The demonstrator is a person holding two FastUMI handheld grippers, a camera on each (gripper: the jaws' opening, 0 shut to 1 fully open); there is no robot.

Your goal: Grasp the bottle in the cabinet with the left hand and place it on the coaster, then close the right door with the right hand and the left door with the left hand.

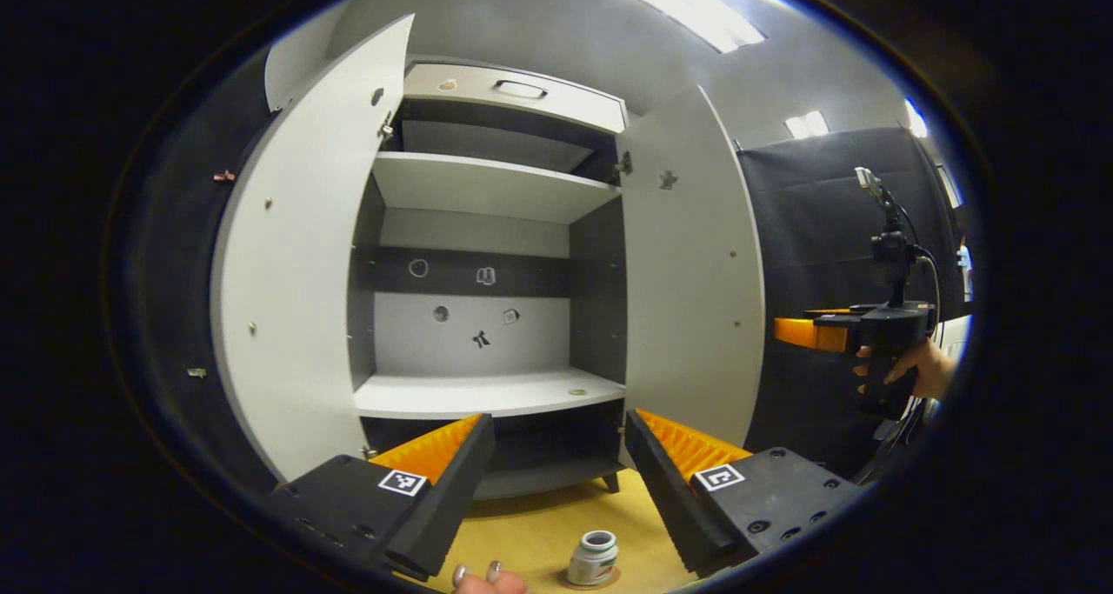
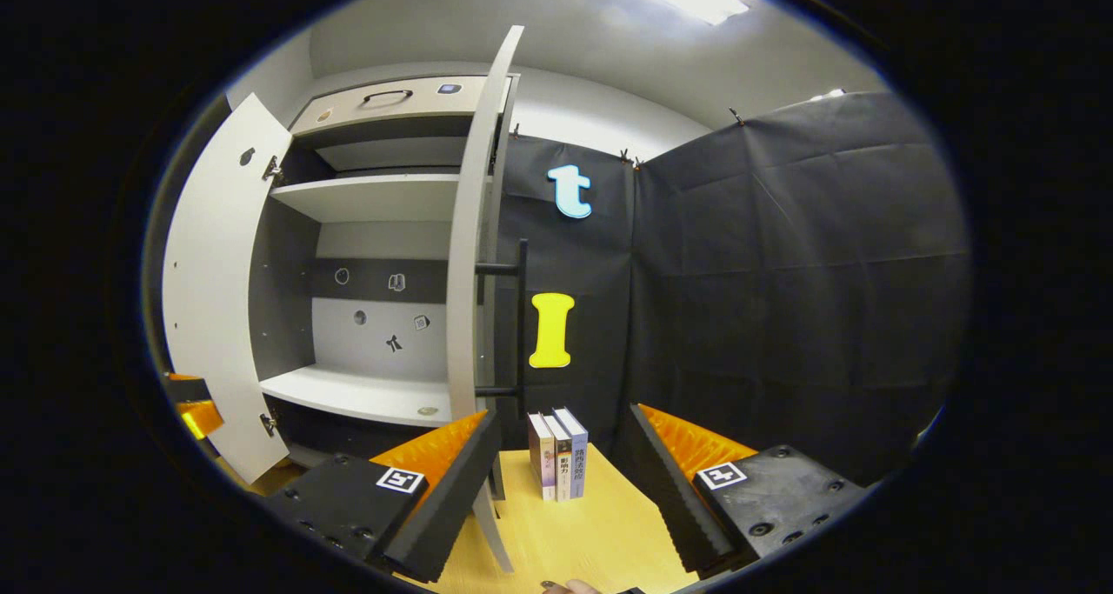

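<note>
**Bottle on the coaster, both doors still open**

In the left gripper view, the left gripper [image 1: 556,490] stood with its fingers spread wide and nothing between them, facing the open cabinet [image 1: 487,229]. The bottle [image 1: 594,558] sat upright on the coaster [image 1: 600,583] on the wooden table [image 1: 539,524], low in the view and just ahead of the fingers. That step looked done. The left door [image 1: 296,255] swung out to this gripper's left and the right door [image 1: 691,272] to its right, both showing their inner faces. Beyond the right door, the right gripper [image 1: 804,331] was held in a hand [image 1: 913,372], well off to the side.

In the right gripper view, the right gripper [image 2: 556,490] was likewise open and empty. The right door [image 2: 478,255] stood nearly edge-on just left of centre, its long axis upright, its outer handle [image 2: 520,316] facing this gripper. That placed the right hand on the door's outer side and nearest to it, so a leftward push would probably close it. This view also gave the handle and a few books [image 2: 558,453] standing on the table, which the other lacked; the bottle and coaster belonged to the left gripper view.
</note>
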